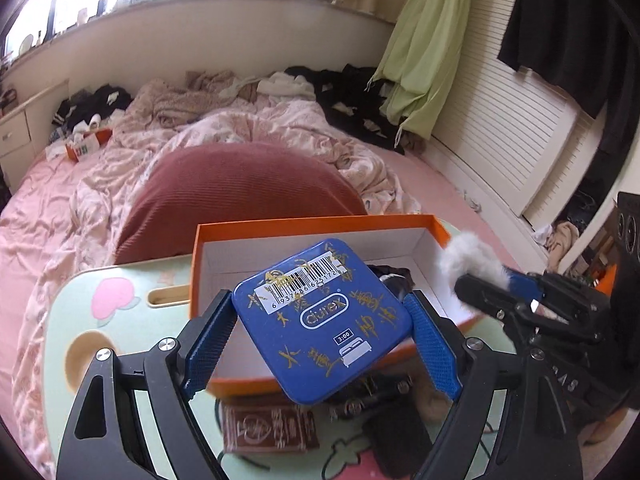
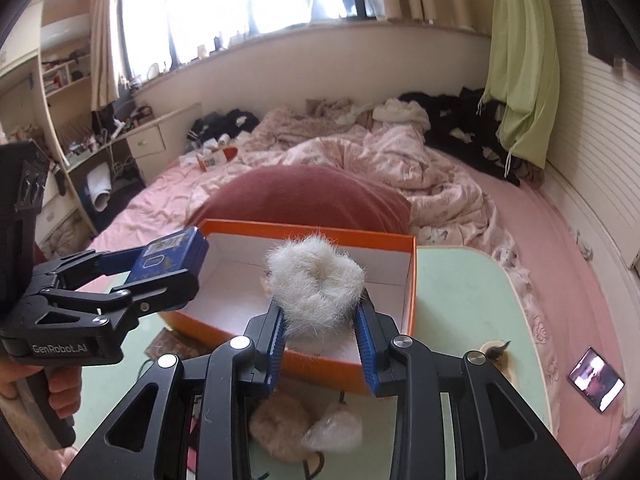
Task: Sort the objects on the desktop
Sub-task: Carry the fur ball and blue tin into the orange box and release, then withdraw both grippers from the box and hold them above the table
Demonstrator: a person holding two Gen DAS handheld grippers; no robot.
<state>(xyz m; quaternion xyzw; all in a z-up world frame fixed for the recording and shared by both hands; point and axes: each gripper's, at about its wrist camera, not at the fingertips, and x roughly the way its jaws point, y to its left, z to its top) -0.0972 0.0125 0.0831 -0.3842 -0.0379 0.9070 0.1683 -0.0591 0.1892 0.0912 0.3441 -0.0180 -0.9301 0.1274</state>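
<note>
My left gripper (image 1: 320,320) is shut on a blue tin (image 1: 322,316) with gold writing and a barcode, held above the near left part of an open orange box (image 1: 312,224). The tin also shows in the right wrist view (image 2: 168,256). My right gripper (image 2: 320,312) is shut on a white fluffy scrunchie (image 2: 316,276), held over the orange box (image 2: 412,280); the scrunchie also shows in the left wrist view (image 1: 468,256). A dark item (image 1: 394,276) lies inside the box.
The box stands on a pale green lap table (image 2: 460,300) on a pink bed. On the table near me lie a brown packet (image 1: 268,428), a black object (image 1: 396,436), a beige fluffy item (image 2: 280,428) and a clear bag (image 2: 332,428). A red cushion (image 1: 236,196) lies behind the box. A phone (image 2: 596,384) lies on the bed.
</note>
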